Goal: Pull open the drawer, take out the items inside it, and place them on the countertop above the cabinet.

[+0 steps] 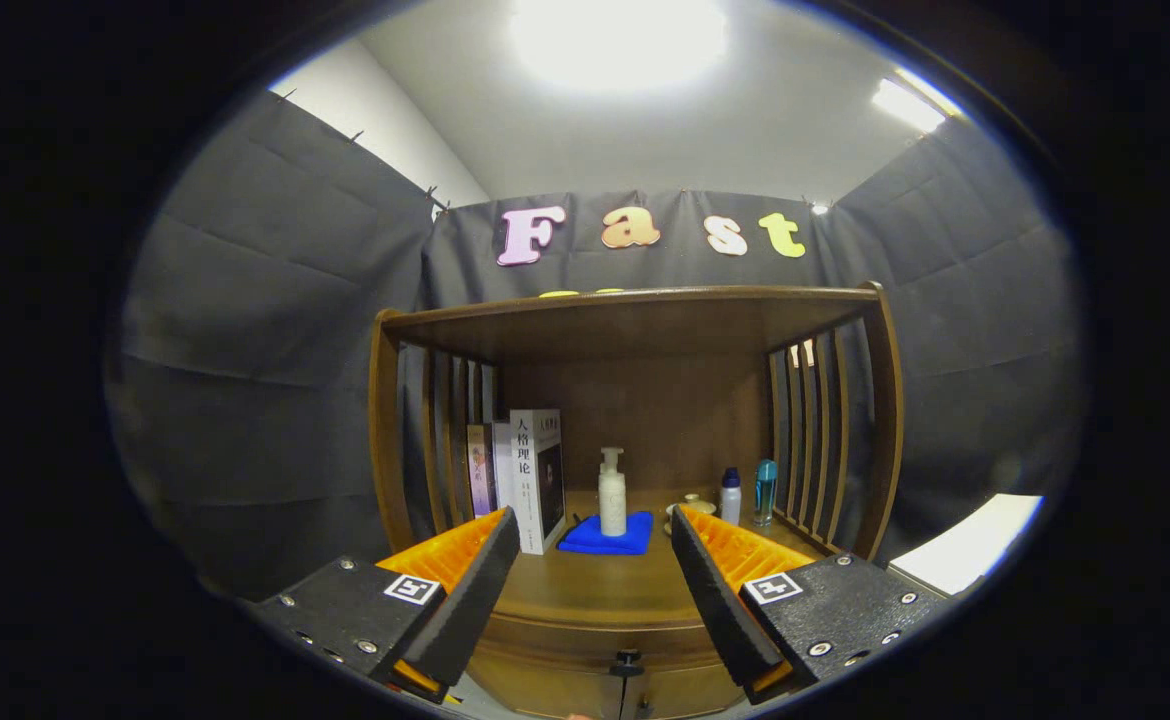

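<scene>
My gripper [595,545] is open, its orange and black fingers [465,580] spread wide with nothing between them. Low between the fingers is the wooden cabinet's drawer front [555,680], shut, with a small black knob [627,661]. Above it lies the wooden countertop [595,590]. On the countertop beyond the fingers stands a white pump bottle [612,495] on a folded blue cloth [607,535]. The drawer's inside is hidden.
Books [535,475] stand upright at the countertop's left. Two small bottles [748,492] and a small dish [690,505] sit at its right. A wooden shelf top [635,310] with slatted sides roofs the countertop. A white surface [965,545] lies off to the right.
</scene>
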Demonstrator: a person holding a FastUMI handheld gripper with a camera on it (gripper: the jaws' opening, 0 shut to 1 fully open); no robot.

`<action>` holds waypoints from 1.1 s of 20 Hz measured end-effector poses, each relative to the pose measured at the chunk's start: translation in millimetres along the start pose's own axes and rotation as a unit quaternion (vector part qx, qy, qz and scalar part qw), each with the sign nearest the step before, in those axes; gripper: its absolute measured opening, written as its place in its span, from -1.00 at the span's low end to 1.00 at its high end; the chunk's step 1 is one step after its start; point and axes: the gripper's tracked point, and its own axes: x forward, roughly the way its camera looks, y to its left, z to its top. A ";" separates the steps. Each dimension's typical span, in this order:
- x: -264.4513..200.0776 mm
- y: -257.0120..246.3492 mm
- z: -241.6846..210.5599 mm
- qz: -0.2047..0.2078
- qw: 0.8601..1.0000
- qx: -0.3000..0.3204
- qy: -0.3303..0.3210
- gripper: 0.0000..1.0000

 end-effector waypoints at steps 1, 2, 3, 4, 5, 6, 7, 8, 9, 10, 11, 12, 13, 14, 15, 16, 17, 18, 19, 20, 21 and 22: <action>-0.2 -3.6 1.5 -0.006 1.000 -0.004 -0.003 0.89; 0.0 -5.4 1.7 -0.009 1.000 -0.006 -0.004 0.89; 0.1 -5.3 2.0 -0.009 1.000 -0.006 -0.005 0.89; 1.1 -3.5 1.6 -0.008 1.000 -0.005 -0.005 0.89; 1.2 -3.6 0.9 -0.008 1.000 -0.003 -0.003 0.89; 1.4 -4.7 -2.6 -0.010 1.000 0.000 0.000 0.90; 1.9 -4.4 -4.4 -0.010 1.000 0.003 0.004 0.90; 3.1 -2.9 -7.8 -0.008 1.000 0.006 0.008 0.89; 4.2 -1.6 -9.9 -0.005 1.000 0.008 0.012 0.89; 4.8 -2.5 -10.8 -0.004 1.000 0.007 0.014 0.89; 4.5 -5.4 -10.6 -0.006 1.000 0.003 0.015 0.90; 4.5 -11.4 -9.8 -0.013 1.000 -0.004 0.015 0.89; 4.6 -17.7 -7.5 -0.021 1.000 -0.016 0.014 0.89; 5.4 -23.9 -5.3 -0.029 0.999 -0.035 0.012 0.89; 5.5 -32.8 0.2 -0.039 0.997 -0.062 0.009 0.89; 4.9 -41.8 7.3 -0.052 0.994 -0.091 0.002 0.89; 4.8 -52.4 13.0 -0.070 0.991 -0.112 -0.004 0.89; 5.4 -58.4 11.7 -0.082 0.989 -0.121 -0.005 0.89; 4.8 -56.7 10.5 -0.084 0.989 -0.119 -0.005 0.89; 7.7 -51.2 9.3 -0.081 0.991 -0.111 -0.006 0.89; 11.1 -43.8 7.5 -0.072 0.992 -0.101 -0.004 0.89; 14.7 -38.3 3.9 -0.063 0.994 -0.093 -0.004 0.89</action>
